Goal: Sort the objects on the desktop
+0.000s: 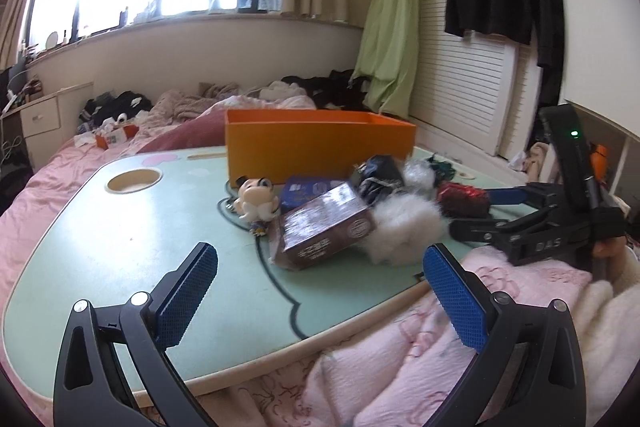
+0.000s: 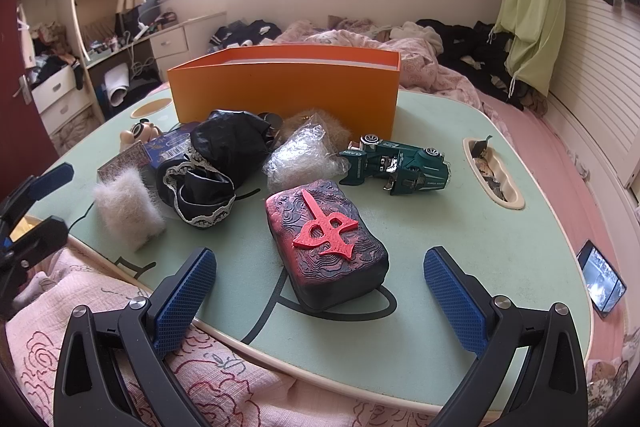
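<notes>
Orange cardboard catches the eye first: the open orange box (image 2: 284,87) stands at the far side of the pale green surface (image 2: 460,239), and everything to be sorted lies in a loose heap on the near side of it. Closest to the box are a crinkled clear plastic bag (image 2: 304,157) and a black lace-trimmed cloth (image 2: 216,163); further toward me from it sit a green toy car (image 2: 400,165) tipped on its side, a white fluffy wad (image 2: 128,209), a brown carton (image 1: 324,229) and a small puppy figurine (image 1: 256,199).

Nearest of all, well in front of the box, lies the red-and-black block (image 2: 328,245) with a raised red symbol on top. The right tongs (image 2: 320,291) hang just short of it, spread wide and holding nothing, one jaw to each side of its near end. The left tongs (image 1: 320,279) are likewise wide apart and empty, hovering over the surface edge in front of the carton.

That block looks solid and stiff, probably the heaviest piece here, with a ridged skin that should give good bite. I would take it across its long flat sides, low on the body, not by the thin red emblem, which looks as if it could snap or peel. The fluff, bag and cloth are light and soft; they would squash, so pinch them at the middle.
</notes>
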Tool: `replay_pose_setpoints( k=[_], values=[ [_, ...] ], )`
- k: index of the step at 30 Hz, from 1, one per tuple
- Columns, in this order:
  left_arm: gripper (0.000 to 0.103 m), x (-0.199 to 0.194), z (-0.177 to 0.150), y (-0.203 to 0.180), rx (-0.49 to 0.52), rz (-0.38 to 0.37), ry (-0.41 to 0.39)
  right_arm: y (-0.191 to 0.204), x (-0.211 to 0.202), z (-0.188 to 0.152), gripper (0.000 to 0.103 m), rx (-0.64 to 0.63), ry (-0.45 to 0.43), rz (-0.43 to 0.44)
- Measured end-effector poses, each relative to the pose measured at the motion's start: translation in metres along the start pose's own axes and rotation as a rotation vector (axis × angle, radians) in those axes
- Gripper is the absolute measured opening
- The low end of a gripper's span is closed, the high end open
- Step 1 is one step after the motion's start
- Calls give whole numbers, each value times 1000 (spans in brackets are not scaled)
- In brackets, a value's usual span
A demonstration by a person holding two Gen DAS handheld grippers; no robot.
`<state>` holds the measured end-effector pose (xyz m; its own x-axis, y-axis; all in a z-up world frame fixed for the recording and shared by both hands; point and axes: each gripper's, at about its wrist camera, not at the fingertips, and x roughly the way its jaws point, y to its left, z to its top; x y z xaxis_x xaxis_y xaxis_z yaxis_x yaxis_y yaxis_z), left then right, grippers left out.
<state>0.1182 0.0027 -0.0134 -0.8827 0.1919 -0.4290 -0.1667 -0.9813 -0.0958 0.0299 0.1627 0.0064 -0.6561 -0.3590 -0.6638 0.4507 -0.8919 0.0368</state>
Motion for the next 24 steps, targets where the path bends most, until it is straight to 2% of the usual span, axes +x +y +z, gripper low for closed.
replay_pose_setpoints(
  k=[5, 7, 10, 13, 18, 20, 22, 24],
  values=[
    [103, 6, 17, -13, 79, 52, -18, 0, 0, -1, 103, 0, 0, 0],
    [102, 11, 26, -7, 60, 58, -3, 0, 0, -1, 103, 0, 0, 0],
    [95, 32, 41, 13, -64, 36, 105, 0, 0, -1, 103, 0, -1, 0],
    [92, 54, 44, 27, -172, -6, 211, 0, 0, -1, 103, 0, -1, 1],
    [91, 70, 40, 27, -209, -23, 286, 0, 0, 0, 103, 0, -1, 1],
    [79, 67, 36, 26, -206, -24, 285, -1, 1, -1, 103, 0, -1, 1],
    [61, 65, 34, 27, -212, -35, 283, 0, 0, 0, 103, 0, -1, 1],
    [58, 61, 33, 30, -230, -55, 277, -1, 0, -1, 103, 0, -1, 1]
  ],
)
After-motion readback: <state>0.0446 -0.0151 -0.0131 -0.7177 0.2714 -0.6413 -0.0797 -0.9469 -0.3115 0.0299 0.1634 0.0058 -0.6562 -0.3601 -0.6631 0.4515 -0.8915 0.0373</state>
